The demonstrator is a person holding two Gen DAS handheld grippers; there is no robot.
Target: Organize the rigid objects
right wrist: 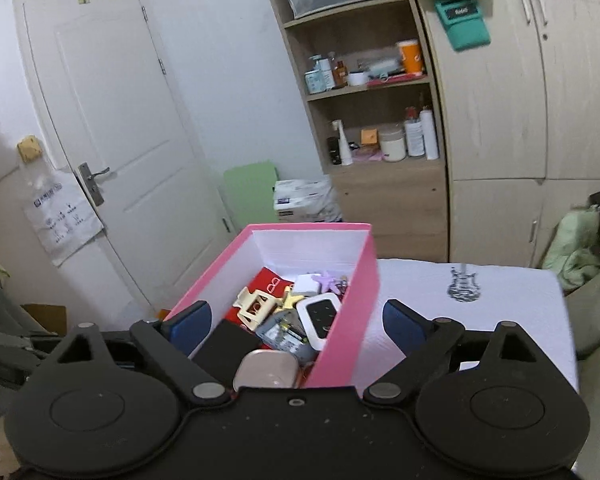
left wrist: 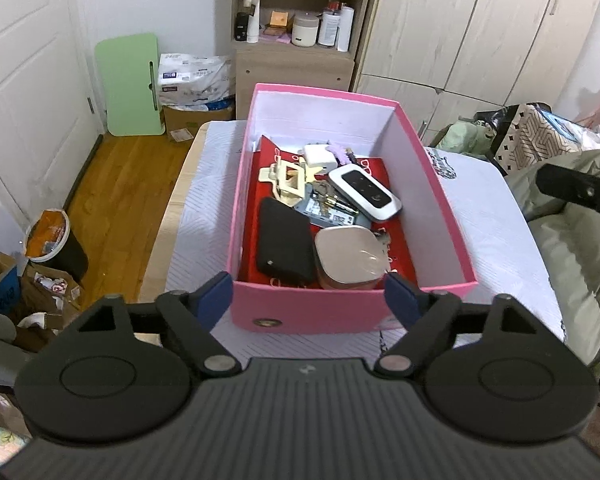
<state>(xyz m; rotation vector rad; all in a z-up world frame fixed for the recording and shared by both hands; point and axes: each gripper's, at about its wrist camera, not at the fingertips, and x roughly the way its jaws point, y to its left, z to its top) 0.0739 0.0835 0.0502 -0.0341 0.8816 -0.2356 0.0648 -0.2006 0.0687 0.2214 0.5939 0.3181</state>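
Pink box [left wrist: 312, 312], long axis toward shelves [left wrist: 296, 20]

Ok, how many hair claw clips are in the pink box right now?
1. The cream hair claw clip lies in the pink box, left of the white pocket router and beyond the black case. Smaller clips could be hidden under the pile.
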